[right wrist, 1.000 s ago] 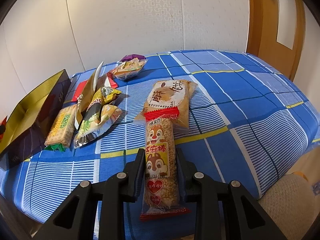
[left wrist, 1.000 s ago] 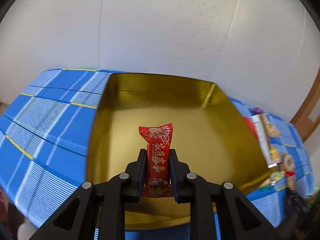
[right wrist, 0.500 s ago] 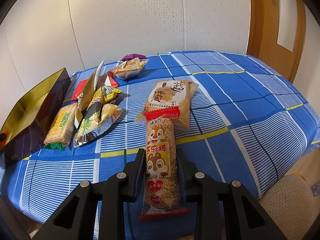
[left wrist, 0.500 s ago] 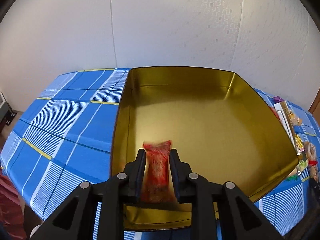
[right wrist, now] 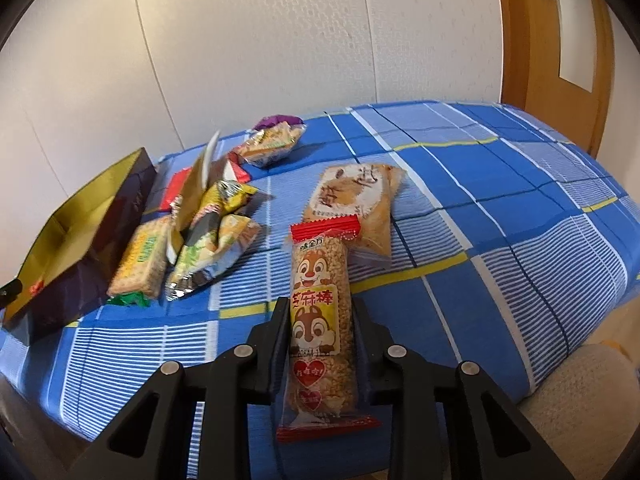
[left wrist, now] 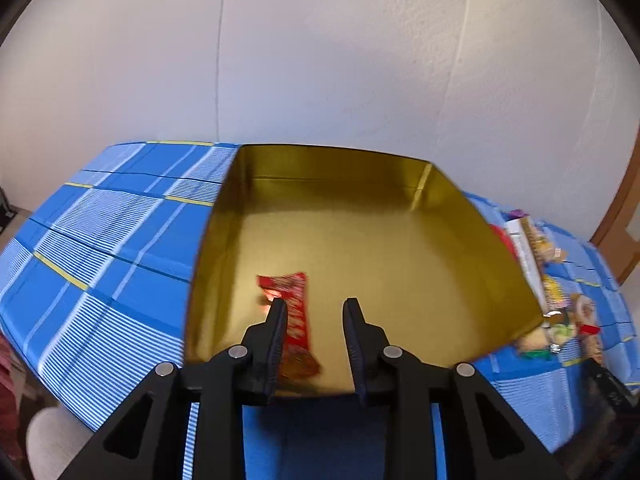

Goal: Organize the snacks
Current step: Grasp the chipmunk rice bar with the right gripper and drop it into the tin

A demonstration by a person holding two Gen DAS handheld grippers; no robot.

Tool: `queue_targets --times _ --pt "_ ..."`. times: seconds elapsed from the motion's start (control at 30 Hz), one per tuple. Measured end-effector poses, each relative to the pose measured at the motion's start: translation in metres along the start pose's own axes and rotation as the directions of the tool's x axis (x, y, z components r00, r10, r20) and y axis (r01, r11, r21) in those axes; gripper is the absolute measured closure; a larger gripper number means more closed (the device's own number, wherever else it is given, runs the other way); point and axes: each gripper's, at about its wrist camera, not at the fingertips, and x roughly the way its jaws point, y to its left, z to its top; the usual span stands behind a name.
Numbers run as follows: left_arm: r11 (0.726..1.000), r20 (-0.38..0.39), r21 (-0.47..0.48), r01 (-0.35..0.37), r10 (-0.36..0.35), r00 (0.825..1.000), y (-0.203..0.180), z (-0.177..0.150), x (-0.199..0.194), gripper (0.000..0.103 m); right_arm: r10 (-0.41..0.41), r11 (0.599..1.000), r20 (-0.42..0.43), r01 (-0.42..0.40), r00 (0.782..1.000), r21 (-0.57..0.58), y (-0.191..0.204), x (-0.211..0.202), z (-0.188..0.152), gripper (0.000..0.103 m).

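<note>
In the left wrist view my left gripper (left wrist: 315,312) is open above the near edge of a gold-lined box (left wrist: 400,184). A small red candy wrapper (left wrist: 296,316) lies blurred inside the box by the left finger, free of the jaws. In the right wrist view my right gripper (right wrist: 320,312) is shut on a long sesame stick pack (right wrist: 320,308) with a squirrel picture and red ends, held above the blue checked cloth. The box (right wrist: 72,236) stands at the left there.
Several snack packs lie on the blue checked tablecloth (right wrist: 500,208): a green-yellow bar (right wrist: 140,260), yellow bags (right wrist: 212,248), a beige pastry pack (right wrist: 356,204), a small pack (right wrist: 268,144) at the back. A white wall is behind, a wooden door (right wrist: 560,40) at the right.
My left gripper has opened and let go of the red candy, which now lies in the gold box. My right gripper still holds the sesame stick pack, almost unmoved.
</note>
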Motion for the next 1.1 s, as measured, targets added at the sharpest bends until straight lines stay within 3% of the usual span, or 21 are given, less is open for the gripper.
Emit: queue_targets --times 0.23,0.4,0.67,0.87,1.1 --pt "0.99 0.036 -0.021 0.137 -0.137 0.99 -0.018 -0.013 -0.024 0.069 0.087 0.996 0.083 -0.084 0.993 -0.043 0.014 -0.021 0.0 0.074" --pt "0.984 0.036 -0.024 0.178 -0.177 0.984 -0.032 -0.017 -0.03 0.069 0.133 0.988 0.073 -0.126 0.988 -0.092 0.03 -0.024 0.002 0.074" --pt "0.993 0.018 -0.04 0.112 -0.111 0.994 -0.045 -0.038 -0.029 0.069 0.225 0.959 0.057 -0.211 0.973 -0.188 0.066 -0.031 0.008 0.074" --pt "0.993 0.02 -0.008 0.122 -0.122 0.992 -0.054 -0.047 -0.033 0.069 0.321 0.92 0.042 -0.301 0.946 -0.251 0.115 -0.029 0.025 0.074" --pt "0.993 0.026 0.005 0.121 -0.122 0.992 -0.058 -0.05 -0.037 0.069 0.38 0.88 0.014 -0.356 0.925 -0.313 0.176 -0.008 0.05 0.074"
